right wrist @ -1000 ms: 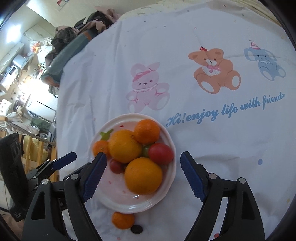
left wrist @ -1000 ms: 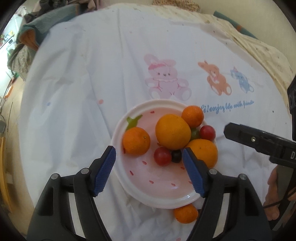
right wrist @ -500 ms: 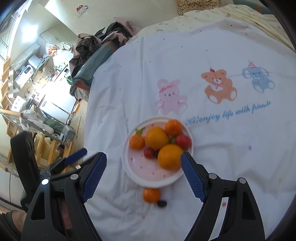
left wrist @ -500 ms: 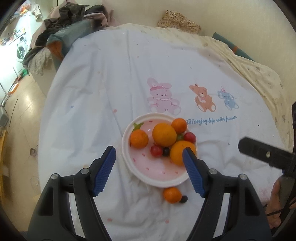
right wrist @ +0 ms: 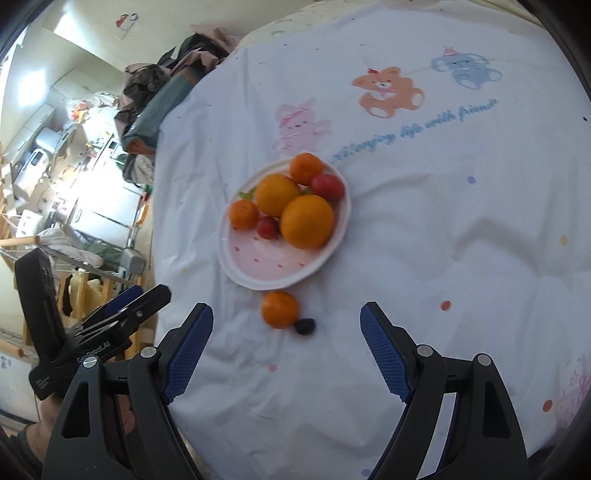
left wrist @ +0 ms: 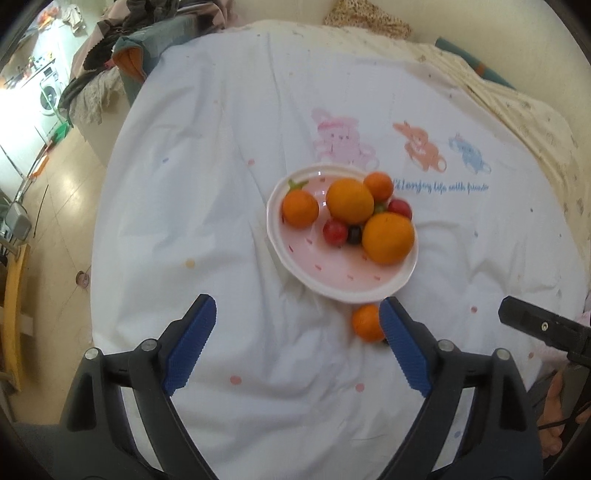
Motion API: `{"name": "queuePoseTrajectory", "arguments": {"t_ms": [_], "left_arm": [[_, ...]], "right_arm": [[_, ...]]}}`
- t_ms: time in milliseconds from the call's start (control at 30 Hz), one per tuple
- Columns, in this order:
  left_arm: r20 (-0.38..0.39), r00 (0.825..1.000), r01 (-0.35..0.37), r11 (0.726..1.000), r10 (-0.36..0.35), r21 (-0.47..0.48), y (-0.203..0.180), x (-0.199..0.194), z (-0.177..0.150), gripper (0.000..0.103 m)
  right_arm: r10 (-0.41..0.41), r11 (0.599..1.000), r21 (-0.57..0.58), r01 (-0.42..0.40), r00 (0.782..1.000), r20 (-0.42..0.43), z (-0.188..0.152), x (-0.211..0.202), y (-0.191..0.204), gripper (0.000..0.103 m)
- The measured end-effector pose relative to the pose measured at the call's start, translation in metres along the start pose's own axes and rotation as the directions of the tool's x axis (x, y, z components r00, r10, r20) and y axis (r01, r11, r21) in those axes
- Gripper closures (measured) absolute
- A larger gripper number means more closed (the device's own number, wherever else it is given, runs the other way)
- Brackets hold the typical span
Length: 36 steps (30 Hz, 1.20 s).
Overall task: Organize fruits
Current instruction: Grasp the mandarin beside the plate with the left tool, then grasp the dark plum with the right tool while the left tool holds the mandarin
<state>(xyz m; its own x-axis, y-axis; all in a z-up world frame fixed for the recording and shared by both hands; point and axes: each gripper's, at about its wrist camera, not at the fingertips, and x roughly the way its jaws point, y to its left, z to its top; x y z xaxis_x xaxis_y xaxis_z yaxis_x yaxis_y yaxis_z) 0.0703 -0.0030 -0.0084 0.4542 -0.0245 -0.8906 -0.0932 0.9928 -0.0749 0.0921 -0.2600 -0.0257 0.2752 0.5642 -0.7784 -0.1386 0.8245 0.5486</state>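
Note:
A pink plate [left wrist: 321, 269] [right wrist: 273, 269] on the white cartoon-print cloth holds two large oranges [left wrist: 388, 238] [right wrist: 307, 220], two small oranges [left wrist: 300, 209], red tomatoes [left wrist: 335, 232] and a dark grape [left wrist: 354, 235]. A small orange [left wrist: 364, 322] [right wrist: 280, 309] and a dark grape [right wrist: 305, 326] lie on the cloth just in front of the plate. My left gripper [left wrist: 297, 349] is open and empty, held back from the plate. My right gripper [right wrist: 286, 349] is open and empty, with the loose orange and grape just ahead of its fingers.
The white cloth [left wrist: 207, 155] covers a round table. Clothes are piled on a chair [left wrist: 125, 55] at the far left edge. The floor and a washing machine [left wrist: 48, 92] lie beyond the left edge. A patterned cushion [left wrist: 373, 18] sits at the back.
Both grippers have pulled back and up from the plate, so the plate looks smaller and the loose orange and grape now show in front of it. Both stay open.

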Motion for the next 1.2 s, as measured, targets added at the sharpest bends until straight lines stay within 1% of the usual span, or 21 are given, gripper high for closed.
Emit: {"name": "queuePoseTrajectory", "arguments": {"t_ms": [133, 200, 333, 400, 467, 533, 567, 633, 700, 733, 767, 800, 833, 867, 900, 967, 1067, 1200], "left_arm": [[-0.044, 0.999, -0.024, 0.999, 0.025, 0.025, -0.006, 0.013, -0.006, 0.015], [-0.09, 0.995, -0.037, 0.999, 0.039, 0.031, -0.011, 0.024, -0.01, 0.015], [-0.174, 0.985, 0.0, 1.0, 0.004, 0.026, -0.025, 0.049, -0.016, 0.015], [-0.212, 0.977, 0.03, 1.0, -0.028, 0.004, -0.034, 0.063, -0.018, 0.015], [-0.238, 0.97, 0.039, 0.999, -0.042, -0.02, -0.043, 0.075, -0.018, 0.016], [-0.254, 0.966, 0.035, 0.999, -0.041, -0.029, -0.05, 0.087, -0.017, 0.019], [-0.26, 0.965, 0.03, 0.999, -0.038, -0.033, -0.053, 0.093, -0.016, 0.024], [-0.265, 0.964, 0.014, 0.999, -0.024, -0.038, -0.057, 0.103, -0.014, 0.025], [-0.284, 0.958, 0.006, 0.999, -0.021, -0.053, -0.058, 0.114, -0.013, 0.028], [-0.295, 0.955, 0.01, 0.998, -0.027, -0.057, -0.059, 0.118, -0.013, 0.031], [-0.308, 0.951, 0.006, 0.999, -0.022, -0.053, -0.061, 0.123, -0.014, 0.037], [-0.314, 0.949, -0.008, 0.999, -0.005, -0.041, -0.062, 0.126, -0.014, 0.042], [-0.309, 0.951, -0.005, 0.999, -0.006, -0.034, -0.064, 0.127, -0.014, 0.046], [-0.295, 0.955, 0.022, 0.999, -0.03, -0.031, -0.065, 0.125, -0.014, 0.065], [-0.289, 0.956, 0.045, 0.999, -0.049, -0.022, -0.068, 0.123, -0.013, 0.068], [-0.282, 0.959, 0.016, 1.0, -0.01, 0.016, -0.072, 0.117, -0.013, 0.068], [-0.285, 0.958, 0.033, 0.999, -0.027, 0.016, -0.069, 0.105, -0.012, 0.069], [-0.246, 0.968, 0.055, 0.998, -0.046, 0.032, -0.057, 0.075, -0.008, 0.069]], "right_arm": [[-0.031, 0.999, 0.025, 0.031, 0.999, 0.007, -0.002, 0.003, -0.009, 0.019], [-0.065, 0.997, 0.046, 0.064, 0.998, 0.014, -0.002, 0.004, -0.015, 0.019], [-0.081, 0.991, 0.107, 0.078, 0.996, 0.021, 0.001, 0.005, -0.03, 0.019], [-0.082, 0.988, 0.134, 0.078, 0.996, 0.025, 0.004, 0.004, -0.037, 0.019], [-0.081, 0.984, 0.159, 0.075, 0.996, 0.029, 0.006, 0.003, -0.043, 0.019], [-0.083, 0.979, 0.191, 0.075, 0.996, 0.033, 0.007, 0.001, -0.051, 0.019], [-0.09, 0.976, 0.203, 0.081, 0.995, 0.037, 0.008, -0.001, -0.053, 0.019], [-0.128, 0.969, 0.221, 0.114, 0.99, 0.051, 0.008, -0.005, -0.059, 0.019], [-0.128, 0.961, 0.253, 0.111, 0.99, 0.053, 0.009, -0.007, -0.068, 0.019], [-0.122, 0.957, 0.27, 0.103, 0.991, 0.055, 0.009, -0.008, -0.073, 0.019], [-0.123, 0.954, 0.282, 0.103, 0.991, 0.053, 0.01, -0.008, -0.076, 0.019], [-0.126, 0.952, 0.288, 0.107, 0.991, 0.048, 0.01, -0.007, -0.079, 0.019], [-0.124, 0.95, 0.293, 0.106, 0.991, 0.041, 0.01, -0.006, -0.08, 0.019], [-0.12, 0.95, 0.294, 0.104, 0.992, 0.037, 0.01, -0.005, -0.081, 0.019], [-0.117, 0.951, 0.292, 0.104, 0.993, 0.028, 0.01, -0.003, -0.08, 0.019], [-0.121, 0.955, 0.274, 0.112, 0.993, 0.015, 0.01, 0.0, -0.075, 0.019], [-0.131, 0.964, 0.234, 0.125, 0.991, 0.011, 0.011, 0.004, -0.066, 0.019], [-0.142, 0.97, 0.202, 0.138, 0.99, 0.006, 0.011, 0.007, -0.059, 0.019]]}}
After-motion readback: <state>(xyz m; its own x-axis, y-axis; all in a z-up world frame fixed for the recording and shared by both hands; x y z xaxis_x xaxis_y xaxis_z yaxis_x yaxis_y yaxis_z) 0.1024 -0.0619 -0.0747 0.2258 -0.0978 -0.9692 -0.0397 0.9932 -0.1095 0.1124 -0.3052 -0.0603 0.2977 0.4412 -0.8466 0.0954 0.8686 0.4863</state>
